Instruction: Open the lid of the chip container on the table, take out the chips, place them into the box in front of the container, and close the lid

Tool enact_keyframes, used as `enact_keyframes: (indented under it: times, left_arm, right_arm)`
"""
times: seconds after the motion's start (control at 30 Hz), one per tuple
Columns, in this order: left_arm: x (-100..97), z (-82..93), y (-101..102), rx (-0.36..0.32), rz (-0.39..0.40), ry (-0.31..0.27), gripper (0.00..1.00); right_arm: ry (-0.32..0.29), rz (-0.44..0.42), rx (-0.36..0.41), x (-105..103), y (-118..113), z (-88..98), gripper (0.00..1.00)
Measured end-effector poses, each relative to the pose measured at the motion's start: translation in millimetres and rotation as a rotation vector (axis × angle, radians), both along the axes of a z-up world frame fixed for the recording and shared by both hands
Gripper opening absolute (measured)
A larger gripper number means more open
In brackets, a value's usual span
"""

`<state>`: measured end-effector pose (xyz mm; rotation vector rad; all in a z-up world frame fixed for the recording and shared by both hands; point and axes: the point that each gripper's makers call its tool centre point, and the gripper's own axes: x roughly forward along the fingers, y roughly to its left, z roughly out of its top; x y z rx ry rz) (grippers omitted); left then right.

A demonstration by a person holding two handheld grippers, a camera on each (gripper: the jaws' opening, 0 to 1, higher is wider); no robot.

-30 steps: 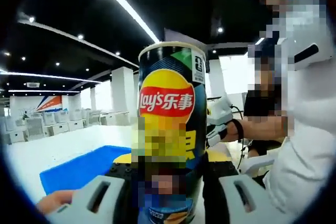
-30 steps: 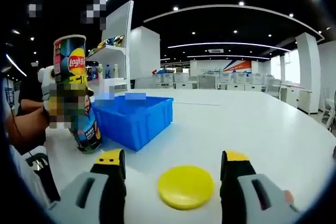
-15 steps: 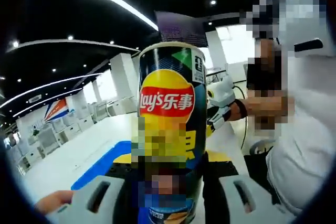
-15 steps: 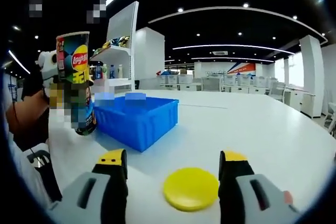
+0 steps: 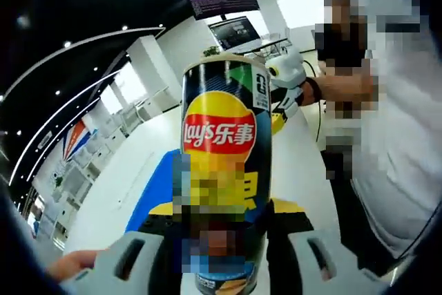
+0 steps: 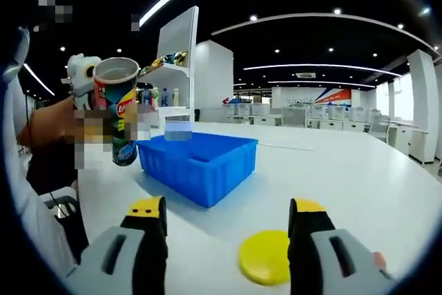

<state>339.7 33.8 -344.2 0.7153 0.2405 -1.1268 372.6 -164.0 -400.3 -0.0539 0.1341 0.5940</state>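
A: Where's the chip can?
B: Left of the blue box, tipped toward it, mouth open, clear of the surface. The left tool is clamped on the chip can.
A: And right of the box?
B: The yellow lid lies flat between the right tool's parted, empty jaws.

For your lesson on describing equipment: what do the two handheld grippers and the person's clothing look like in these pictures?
The right gripper has pale grey jaws with slotted bases, black fingers and yellow tips. In the left gripper view, the left gripper has the same grey slotted jaws and black inner parts, with yellow edges behind the can. The person wears a white top with a dark stripe and a black wrist strap.
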Motion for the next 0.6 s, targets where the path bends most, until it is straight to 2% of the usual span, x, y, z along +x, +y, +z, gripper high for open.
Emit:
enact_keyframes:
  times: [0.03, 0.13, 0.17, 0.2, 0.3, 0.43, 0.47, 0.57, 0.6]
  left_arm:
    - [0.2, -1.8, 4, 0.018, 0.003, 0.015, 0.45]
    - [4.1, -7.0, 10, 0.078, 0.024, 0.01, 0.45]
    - [6.4, -11.1, 14, 0.097, 0.057, 0.039, 0.45]
    - [3.0, -19.5, 16, 0.147, 0.046, 0.081, 0.45]
    - [6.3, -34.4, 21, 0.232, 0.046, 0.066, 0.45]
    - [3.1, -39.9, 16, 0.231, 0.045, 0.094, 0.45]
    - [-0.7, -45.8, 16, 0.253, 0.046, 0.125, 0.45]
    - [-3.7, -57.7, 19, 0.347, 0.029, 0.098, 0.45]
    - [-5.7, -59.8, 16, 0.353, 0.01, 0.091, 0.45]
  right_arm:
    - [0.0, 0.001, -0.003, 0, 0, -0.3, 0.68]
    - [0.003, 0.011, -0.012, -1, 2, -2.0, 0.68]
    - [0.002, 0.014, -0.011, -2, 3, -1.7, 0.67]
    - [0.0, 0.02, -0.007, -3, 5, -1.1, 0.67]
    - [-0.002, 0.032, -0.004, -5, 8, -0.8, 0.66]
    - [0.002, 0.042, 0.004, -12, 12, -2.4, 0.65]
    - [0.003, 0.049, 0.002, -14, 14, -3.4, 0.65]
    - [0.009, 0.046, -0.003, -15, 12, -4.5, 0.64]
    - [0.018, 0.042, 0.002, -16, 11, -4.8, 0.62]
